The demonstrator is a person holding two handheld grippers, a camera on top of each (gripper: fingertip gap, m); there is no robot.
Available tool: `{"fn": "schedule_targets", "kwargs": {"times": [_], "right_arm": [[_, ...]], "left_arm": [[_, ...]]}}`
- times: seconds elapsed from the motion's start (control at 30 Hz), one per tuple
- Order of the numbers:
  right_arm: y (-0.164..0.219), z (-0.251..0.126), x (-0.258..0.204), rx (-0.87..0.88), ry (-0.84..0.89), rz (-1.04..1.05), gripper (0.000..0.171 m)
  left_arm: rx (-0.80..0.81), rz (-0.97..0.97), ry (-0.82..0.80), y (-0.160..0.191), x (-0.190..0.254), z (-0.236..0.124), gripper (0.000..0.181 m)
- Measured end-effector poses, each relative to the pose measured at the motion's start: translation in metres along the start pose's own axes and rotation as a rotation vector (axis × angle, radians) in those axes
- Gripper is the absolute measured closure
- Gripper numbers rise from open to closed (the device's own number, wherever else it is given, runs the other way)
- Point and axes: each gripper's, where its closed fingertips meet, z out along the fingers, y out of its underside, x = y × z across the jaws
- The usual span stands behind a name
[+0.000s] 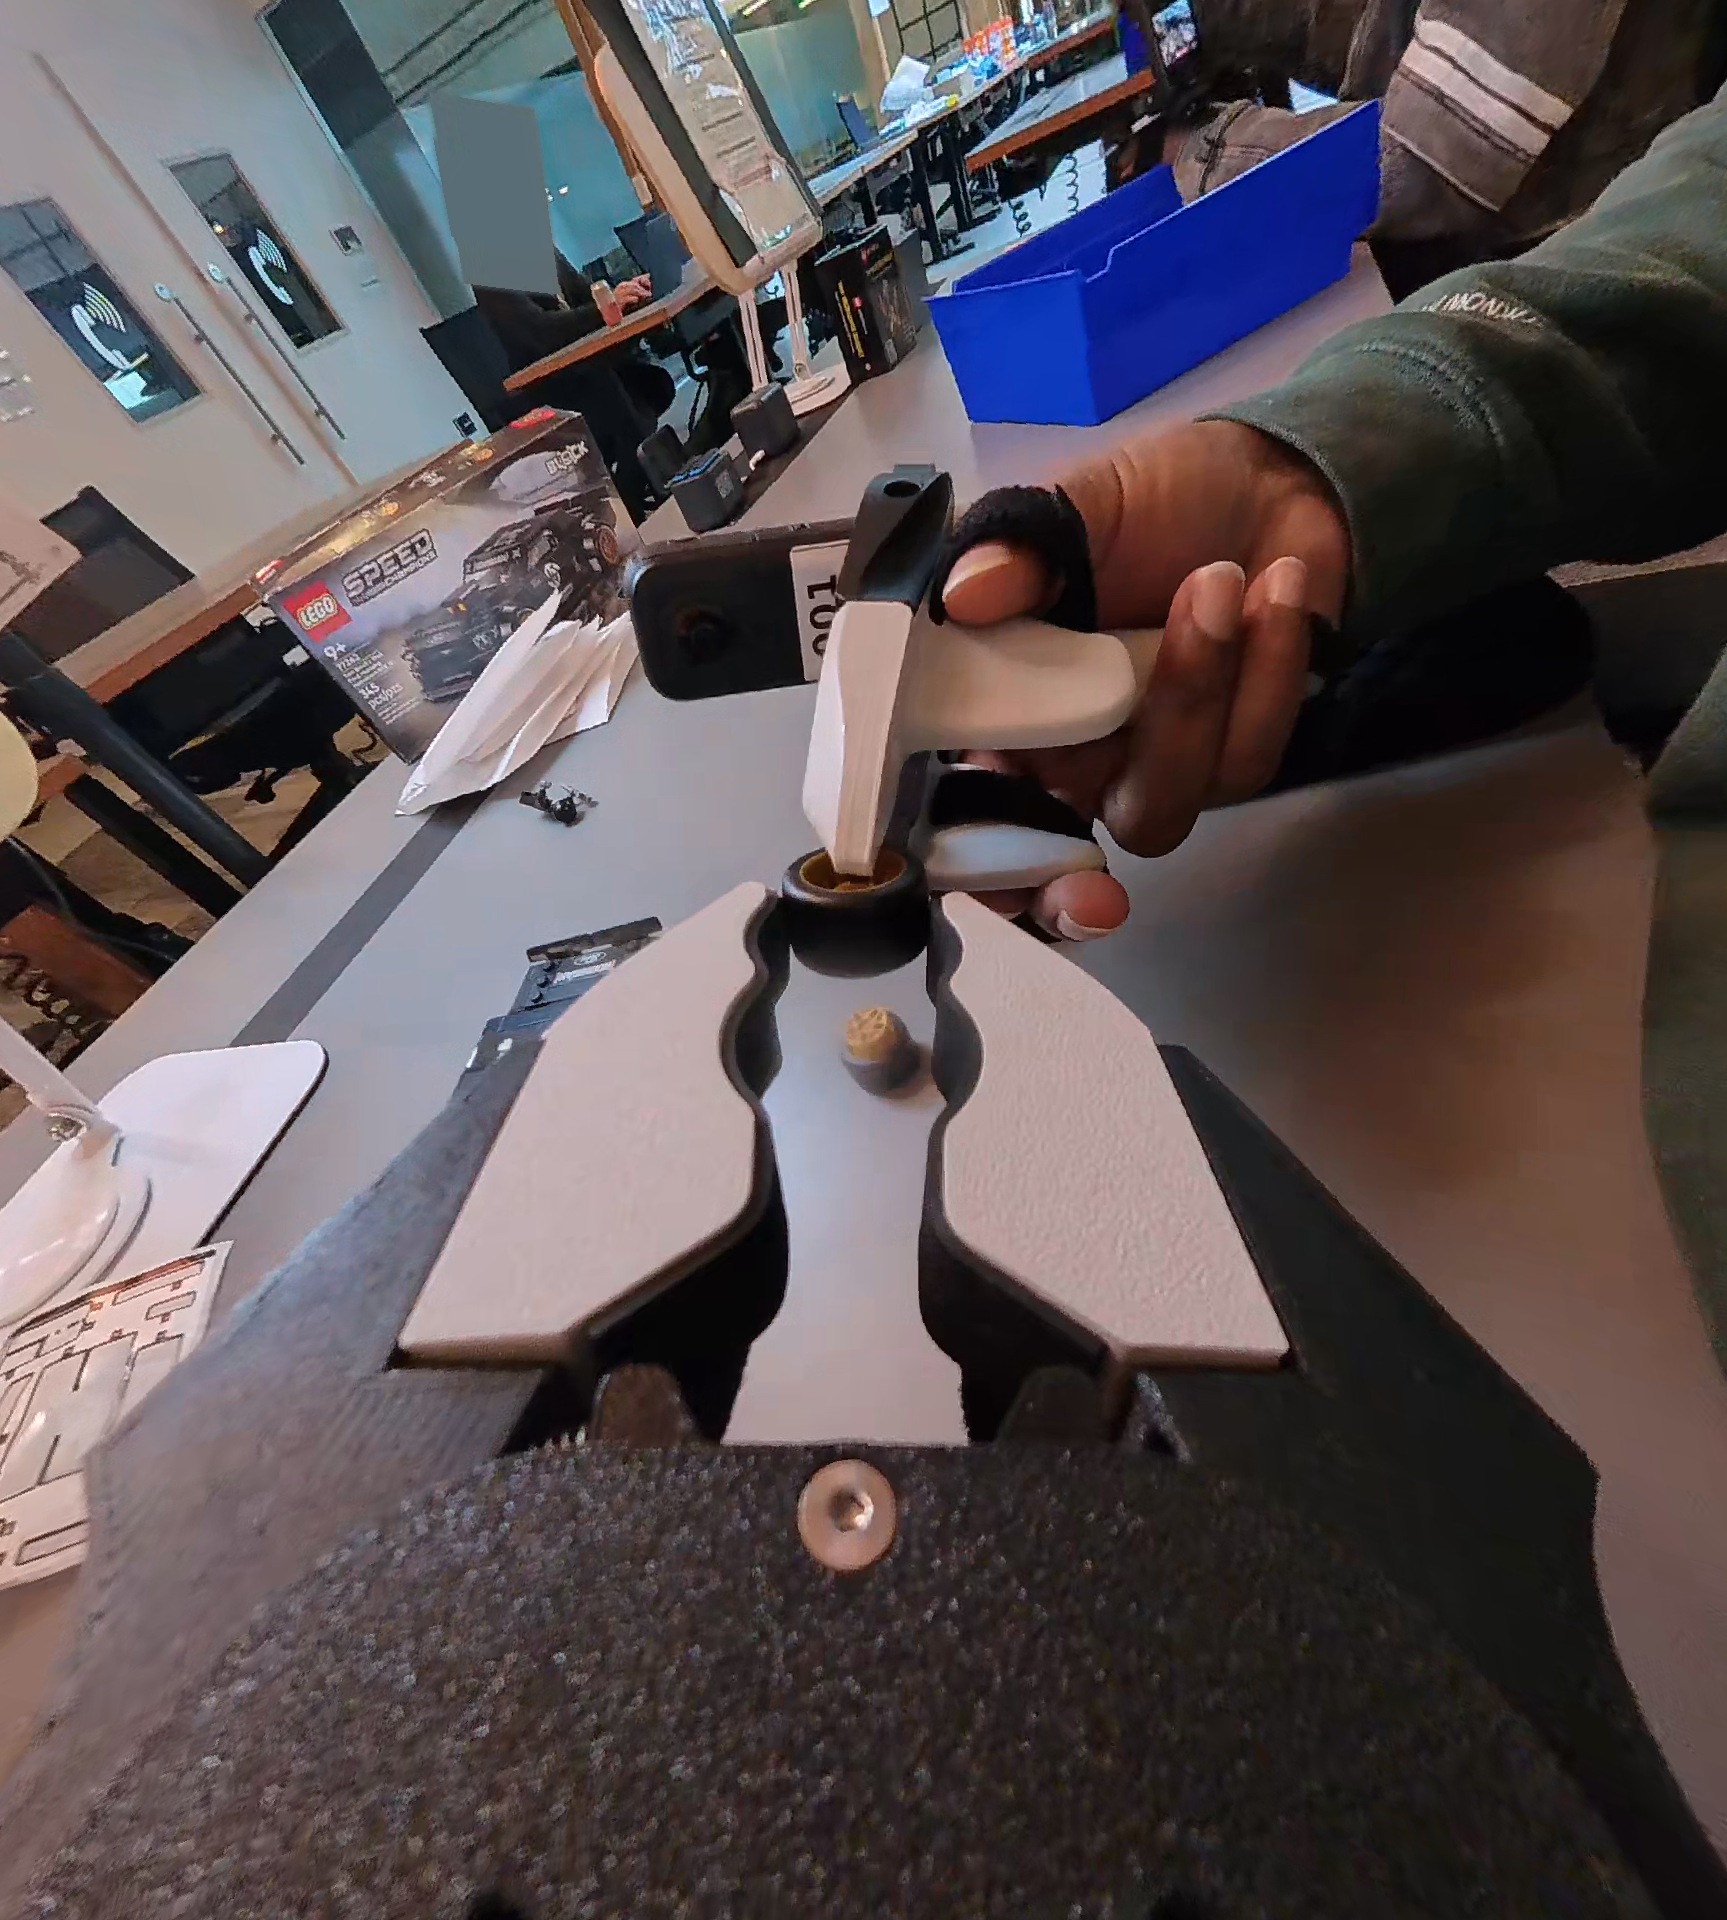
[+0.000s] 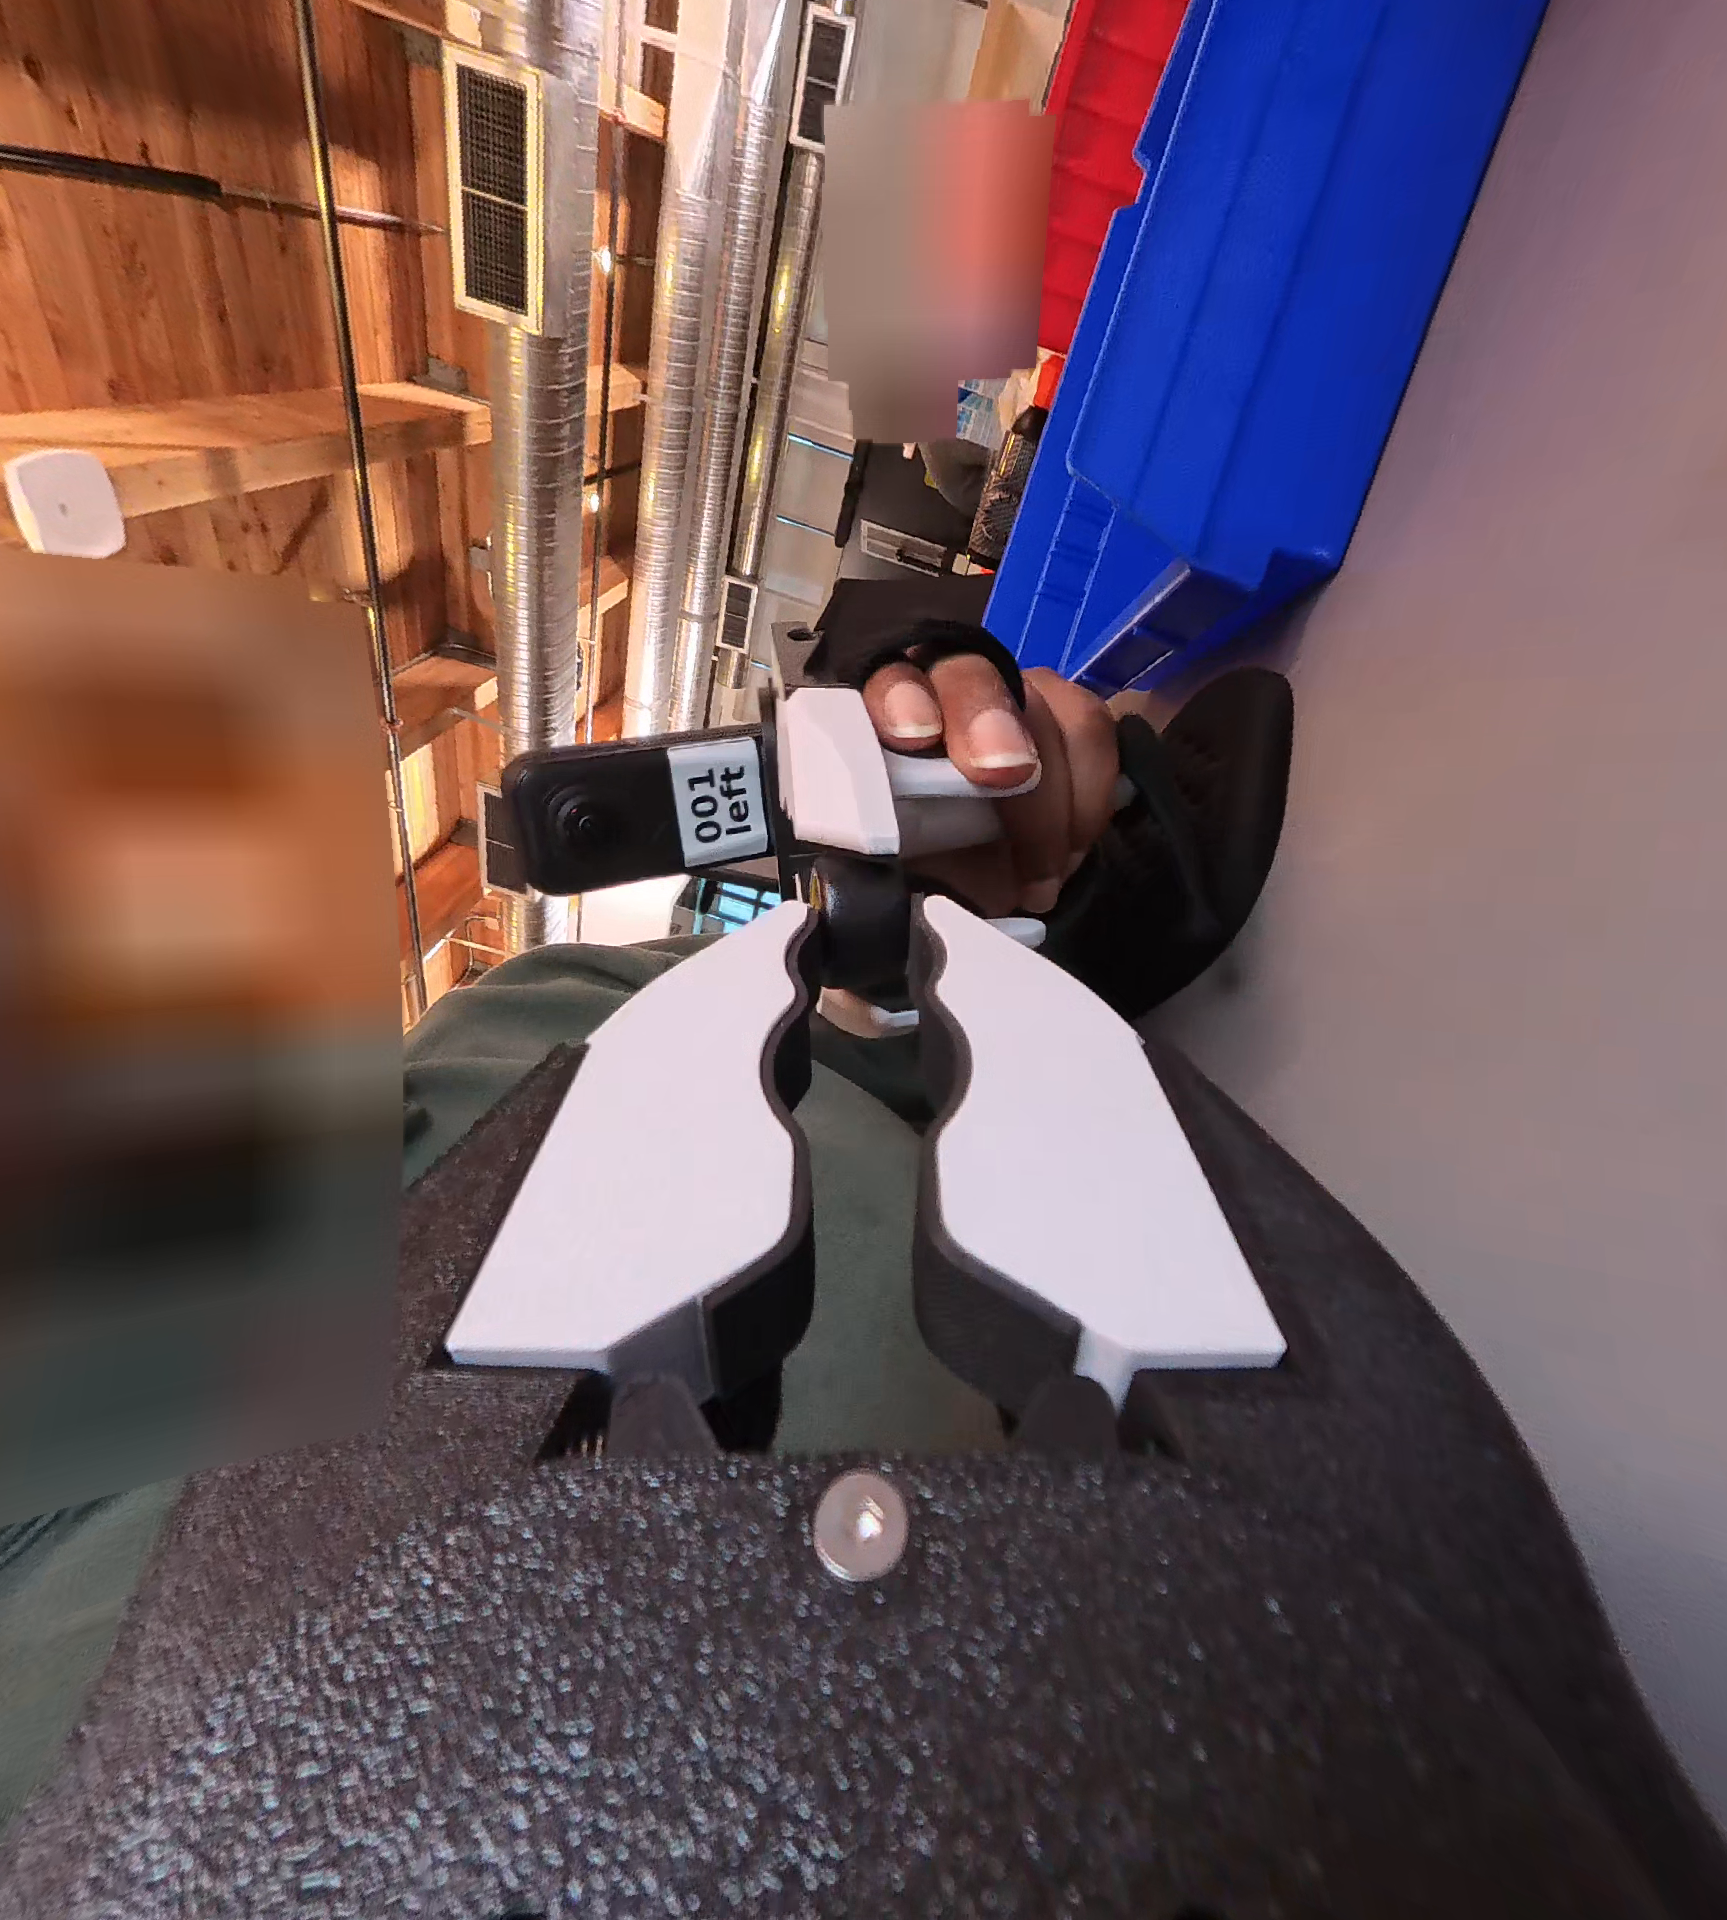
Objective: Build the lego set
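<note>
The left gripper (image 1: 854, 914) was clenched on a small black tyre (image 1: 854, 935), its two pale fingertips pressed against opposite sides of the tread, so that the opening with its gold hub faced up. That grip looked chosen to steady the tyre while the other tool worked on it. The right gripper (image 2: 864, 935), turned on its side in the person's hand (image 1: 1202, 623), was also closed on the tyre. One fingertip dipped into the hub from above and the other sat against the outside. This was probably to seat the hub in the rubber, though the pictures did not show how far in it was. The tyre hung just above the grey table (image 1: 1306, 1091), between the two tools. Directly beneath the left fingers a second small wheel (image 1: 880, 1055) stood on the table, close at hand for its own turn. Flat dark pieces (image 1: 578, 961) lay just to the left, and a sticker sheet (image 1: 38, 1403) lay nearer the edge. Farther off were white paper bags (image 1: 516, 707) against the set's box (image 1: 443, 613), and a blue bin (image 1: 1150, 301) was well apart at the back.
</note>
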Motion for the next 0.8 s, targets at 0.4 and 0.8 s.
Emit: {"fn": "schedule_targets", "kwargs": {"times": [0.4,0.8], "right_arm": [[-0.016,-0.02,0.0,-0.006,0.262,-0.75,0.14],[-0.025,-0.085,0.036,-0.253,0.871,-1.363,0.171]], "left_arm": [[0.099,-0.219,0.056,0.003,-0.002,-0.005,0.156],[0.006,-0.427,-0.007,0.04,-0.035,-0.011,0.156]]}}
